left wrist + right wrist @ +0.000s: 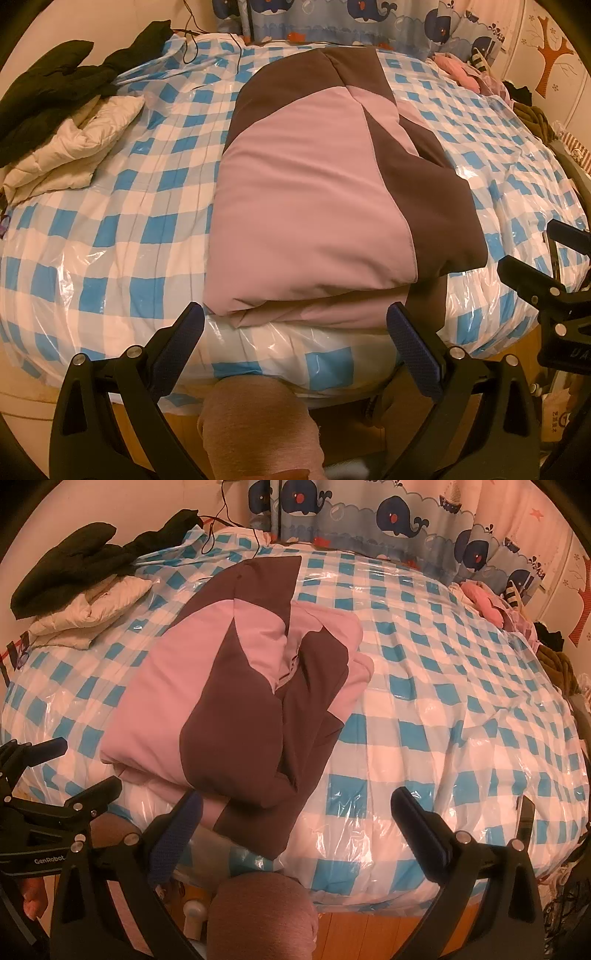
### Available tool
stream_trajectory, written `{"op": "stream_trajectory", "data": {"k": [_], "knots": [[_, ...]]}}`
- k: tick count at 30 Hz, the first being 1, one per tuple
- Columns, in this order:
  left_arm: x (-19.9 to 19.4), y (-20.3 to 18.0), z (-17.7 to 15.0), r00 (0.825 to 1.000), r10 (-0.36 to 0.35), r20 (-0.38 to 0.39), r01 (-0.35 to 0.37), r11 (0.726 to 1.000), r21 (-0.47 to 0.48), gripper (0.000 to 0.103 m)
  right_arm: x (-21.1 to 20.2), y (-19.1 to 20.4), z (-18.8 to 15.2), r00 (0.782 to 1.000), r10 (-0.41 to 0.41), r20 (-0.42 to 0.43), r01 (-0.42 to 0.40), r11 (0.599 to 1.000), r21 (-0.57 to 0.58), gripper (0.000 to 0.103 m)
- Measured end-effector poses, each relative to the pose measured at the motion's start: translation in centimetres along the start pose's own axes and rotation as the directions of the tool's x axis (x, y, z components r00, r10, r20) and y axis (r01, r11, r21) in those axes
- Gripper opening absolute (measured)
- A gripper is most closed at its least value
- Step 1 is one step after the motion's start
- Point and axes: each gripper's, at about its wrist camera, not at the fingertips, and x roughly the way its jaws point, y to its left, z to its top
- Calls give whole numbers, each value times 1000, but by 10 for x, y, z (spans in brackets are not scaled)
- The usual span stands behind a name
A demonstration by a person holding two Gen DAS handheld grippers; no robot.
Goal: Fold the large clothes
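1. The pink-and-brown jacket point(314, 206) lies folded into a thick bundle on the bed point(122, 236), near the bed's front edge and roughly mid-width. Pale pink panels meet dark brown ones along slanted seams.
2. A brown sleeve point(288, 738) is laid across the top of the bundle, its end drooping over the front edge of the bed.
3. The bed has a blue-and-white check cover under a clear, shiny plastic sheet.
4. The left gripper point(295, 326) has its jaws wide apart, holding nothing, just in front of the jacket's near fold.
5. The right gripper point(293, 814) is likewise spread and empty; its left finger sits beside the dangling sleeve, though I cannot tell if they touch.
6. Only the right wrist view shows the jacket's rumpled right side, with pink layers sticking out beneath the brown.
7. The left wrist view shows the smooth pink top.
8. Both views catch a cream puffy coat point(70, 147) under black clothing point(55, 85) at the far left corner, and a whale-print curtain point(388, 513) behind.
9. The left gripper's body reads "GenRobot" in the right wrist view.
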Motion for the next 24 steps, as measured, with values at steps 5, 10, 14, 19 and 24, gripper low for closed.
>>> {"op": "stream_trajectory", "data": {"k": [5,10,14,19,24], "knots": [[0,0,0,1000,1,2,-1,1000,0,95,0,0,0,1000,0,0,0,1000,1,98],[-4,2,1,998,48,45,-48,999,-10,95,0,0,0,1000,1,0,-1,1000,4,98],[-7,7,0,996,63,58,-62,998,-21,95,0,0,-2,1000,3,3,-3,1000,7,98],[-16,11,-1,988,96,121,-92,995,-40,95,1,-1,-4,1000,-1,8,1,1000,8,98],[-17,4,-1,989,89,116,-88,996,-19,95,-2,-1,-6,1000,0,14,0,1000,6,98]]}}
